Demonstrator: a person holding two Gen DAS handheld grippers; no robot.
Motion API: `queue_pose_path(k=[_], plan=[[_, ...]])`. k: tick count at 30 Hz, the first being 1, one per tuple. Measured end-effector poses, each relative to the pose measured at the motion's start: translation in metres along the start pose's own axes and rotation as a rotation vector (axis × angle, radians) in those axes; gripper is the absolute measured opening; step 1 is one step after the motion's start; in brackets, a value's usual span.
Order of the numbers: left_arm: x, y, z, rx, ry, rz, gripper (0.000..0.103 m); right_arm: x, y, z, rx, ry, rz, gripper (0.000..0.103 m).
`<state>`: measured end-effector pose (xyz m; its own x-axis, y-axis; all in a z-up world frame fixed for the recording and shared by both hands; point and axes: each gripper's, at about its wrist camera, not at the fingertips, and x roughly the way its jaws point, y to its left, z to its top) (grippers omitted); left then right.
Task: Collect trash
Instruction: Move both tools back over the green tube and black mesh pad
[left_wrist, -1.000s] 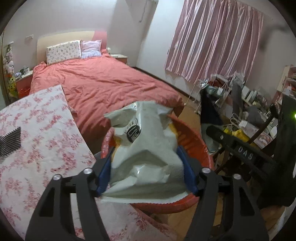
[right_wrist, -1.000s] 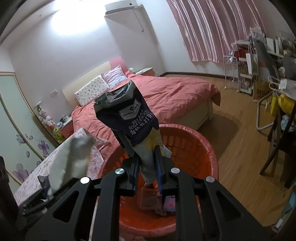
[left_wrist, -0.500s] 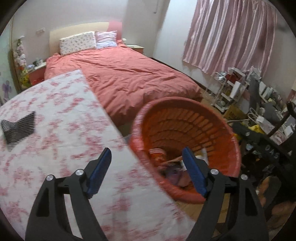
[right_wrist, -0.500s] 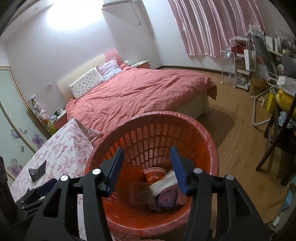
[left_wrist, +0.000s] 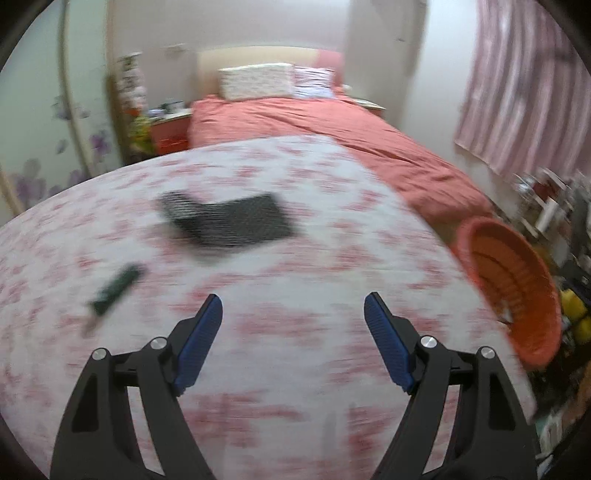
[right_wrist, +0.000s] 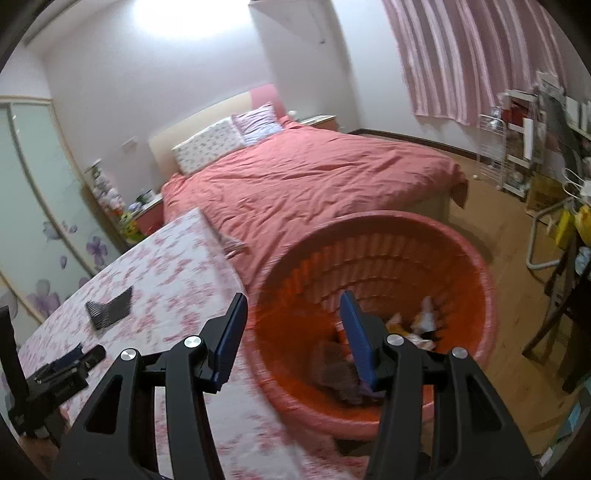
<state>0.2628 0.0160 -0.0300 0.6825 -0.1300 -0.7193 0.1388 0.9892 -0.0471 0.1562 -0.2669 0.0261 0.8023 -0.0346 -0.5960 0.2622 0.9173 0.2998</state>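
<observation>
My left gripper (left_wrist: 292, 299) is open and empty above the floral-clothed table (left_wrist: 295, 354). Ahead of it on the cloth lie a black mesh-patterned wrapper (left_wrist: 229, 221) and, further left, a small dark green wrapper (left_wrist: 116, 288), both blurred. The orange trash basket (left_wrist: 513, 273) stands off the table's right edge. My right gripper (right_wrist: 293, 297) is also open and empty, over the near left rim of the basket (right_wrist: 388, 266). Crumpled wrappers and packets (right_wrist: 417, 325) lie at the basket's bottom. The black mesh wrapper (right_wrist: 109, 308) also shows on the table (right_wrist: 173, 266) in the right wrist view.
A bed with a pink-red cover (right_wrist: 314, 184) lies beyond the table and basket. A wardrobe with flower decals (right_wrist: 37, 221) stands on the left. Cluttered shelves and a chair frame (right_wrist: 543, 221) stand on the wooden floor at right. The left gripper's black body (right_wrist: 55, 373) shows at lower left.
Both grippers opened and dropped their bags into the basket. The left gripper then swung left from the basket to over the table. The right gripper shifted slightly left over the basket rim.
</observation>
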Motion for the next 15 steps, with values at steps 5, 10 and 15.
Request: queue_pose_path(k=[5, 10, 15], plan=[[-0.007, 0.078, -0.002, -0.067, -0.014, 0.111, 0.076, 0.003, 0.031, -0.009, -0.045, 0.03, 0.044, 0.053], [-0.003, 0.122, -0.003, -0.114, 0.007, 0.137, 0.067, 0.009, 0.06, -0.018, -0.079, 0.066, 0.078, 0.053], [0.016, 0.133, -0.007, -0.112, 0.067, 0.113, 0.052, 0.014, 0.086, -0.025, -0.107, 0.088, 0.091, 0.053]])
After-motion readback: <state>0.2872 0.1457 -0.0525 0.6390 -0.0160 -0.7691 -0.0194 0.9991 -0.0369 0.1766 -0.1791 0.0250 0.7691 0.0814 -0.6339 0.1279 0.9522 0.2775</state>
